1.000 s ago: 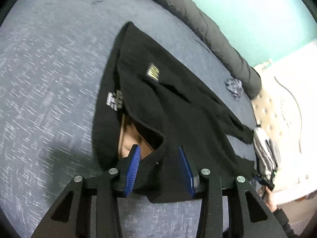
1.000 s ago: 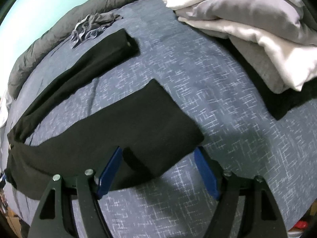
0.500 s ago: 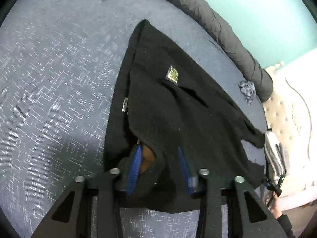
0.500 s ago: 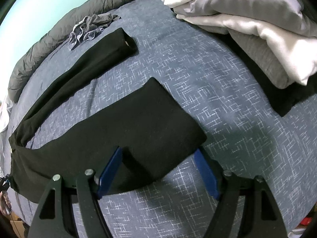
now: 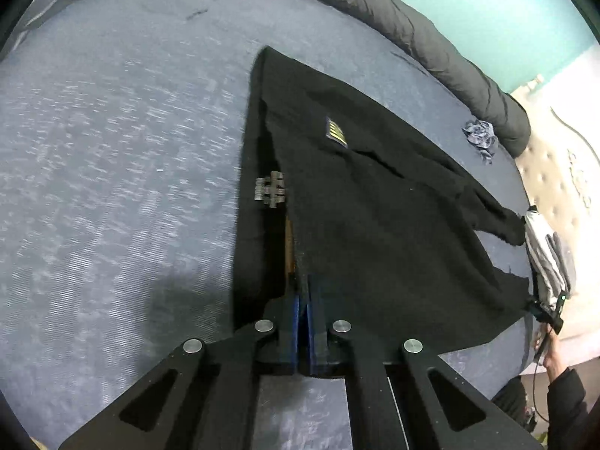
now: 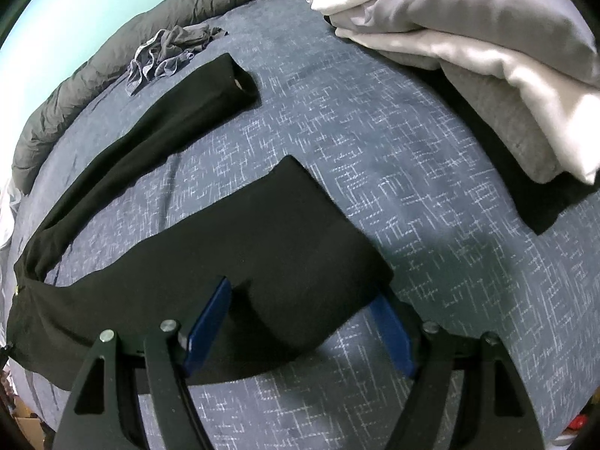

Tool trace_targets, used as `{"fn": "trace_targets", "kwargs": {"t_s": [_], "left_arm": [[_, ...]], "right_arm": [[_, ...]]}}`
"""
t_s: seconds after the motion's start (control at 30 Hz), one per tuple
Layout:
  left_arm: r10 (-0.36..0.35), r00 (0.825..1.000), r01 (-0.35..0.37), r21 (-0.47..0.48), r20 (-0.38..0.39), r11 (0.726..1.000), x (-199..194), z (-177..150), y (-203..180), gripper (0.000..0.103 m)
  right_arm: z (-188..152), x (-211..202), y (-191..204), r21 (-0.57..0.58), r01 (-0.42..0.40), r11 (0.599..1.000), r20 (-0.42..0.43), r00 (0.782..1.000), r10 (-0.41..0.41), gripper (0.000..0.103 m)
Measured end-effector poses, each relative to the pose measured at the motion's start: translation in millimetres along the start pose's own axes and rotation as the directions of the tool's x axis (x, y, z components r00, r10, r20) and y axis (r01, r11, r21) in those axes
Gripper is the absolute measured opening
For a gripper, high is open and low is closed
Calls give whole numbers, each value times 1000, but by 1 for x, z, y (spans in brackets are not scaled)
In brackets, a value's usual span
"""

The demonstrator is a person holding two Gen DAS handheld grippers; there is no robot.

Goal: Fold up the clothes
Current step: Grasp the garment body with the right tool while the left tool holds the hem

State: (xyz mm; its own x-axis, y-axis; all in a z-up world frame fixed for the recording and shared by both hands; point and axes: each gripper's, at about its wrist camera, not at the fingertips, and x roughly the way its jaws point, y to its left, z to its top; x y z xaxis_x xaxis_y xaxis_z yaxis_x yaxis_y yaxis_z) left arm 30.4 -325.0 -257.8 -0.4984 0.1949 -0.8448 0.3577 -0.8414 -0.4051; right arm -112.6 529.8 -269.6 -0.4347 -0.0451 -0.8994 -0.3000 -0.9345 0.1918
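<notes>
**Left clamp on, right not yet**

Left hand-held gripper (image 5: 303,300) is now pressed together on the waistband edge of the black pants (image 5: 375,206); a second ago its fingers were spread around that edge. So the grasp looks made, lift or fold likely next. Pants lie flat on the bed (image 5: 112,150). Right hand-held gripper (image 6: 300,322) unchanged: spread, straddling a leg cuff (image 6: 300,232), nothing pinched.
</notes>
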Motion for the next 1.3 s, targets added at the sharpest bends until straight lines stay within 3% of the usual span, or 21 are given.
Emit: {"fn": "trace_targets", "kwargs": {"t_s": [0.13, 0.23, 0.37, 0.4, 0.47, 0.53, 0.63, 0.8, 0.93, 1.1, 1.2, 1.3], "left_arm": [[13, 1000, -13, -2, 4, 1000, -8, -4, 4, 3], [21, 1000, -21, -3, -1, 1000, -11, -10, 11, 3], [33, 999, -33, -22, -15, 999, 0, -17, 15, 3], [36, 999, -37, -26, -17, 999, 4, -18, 15, 3], [37, 999, -37, -31, -13, 999, 6, -18, 13, 3], [37, 999, -37, -28, -6, 999, 3, -17, 11, 3], [44, 999, -44, -13, 4, 999, -6, -15, 7, 3], [53, 998, -53, -13, 31, 999, -30, -10, 5, 3], [70, 997, -69, -21, 38, 997, -45, -12, 10, 3], [70, 997, -71, -75, -23, 995, -35, -33, 34, 3], [76, 995, -83, -96, -70, 992, -19, -46, 44, 4], [88, 992, -98, -113, -94, 989, -10, -52, 47, 11]], "right_arm": [[3, -7, -6, 24, 45, 999, 36, 998, -46, 76], [6, -10, -12, 44, 26, 999, 46, 999, -28, 76], [5, -7, -7, -27, 7, 1000, 23, 1000, -6, 74], [4, -6, -6, -38, 1, 999, 22, 1000, 0, 69], [3, -9, -6, -48, -13, 999, 30, 999, 15, 34], [2, -14, -7, -50, -30, 998, 44, 998, 33, 20], [6, -29, -3, -67, -64, 996, 60, 996, 68, 11], [17, -71, 10, -117, -100, 988, 101, 989, 112, 9], [20, -102, 13, -154, -108, 982, 81, 989, 122, 9], [-3, -72, -2, -156, -71, 985, -81, 995, 59, 9], [-24, -48, -11, -138, -79, 987, -130, 990, 61, 11], [-33, -34, -19, -127, -64, 990, -165, 985, 42, 30]]}}
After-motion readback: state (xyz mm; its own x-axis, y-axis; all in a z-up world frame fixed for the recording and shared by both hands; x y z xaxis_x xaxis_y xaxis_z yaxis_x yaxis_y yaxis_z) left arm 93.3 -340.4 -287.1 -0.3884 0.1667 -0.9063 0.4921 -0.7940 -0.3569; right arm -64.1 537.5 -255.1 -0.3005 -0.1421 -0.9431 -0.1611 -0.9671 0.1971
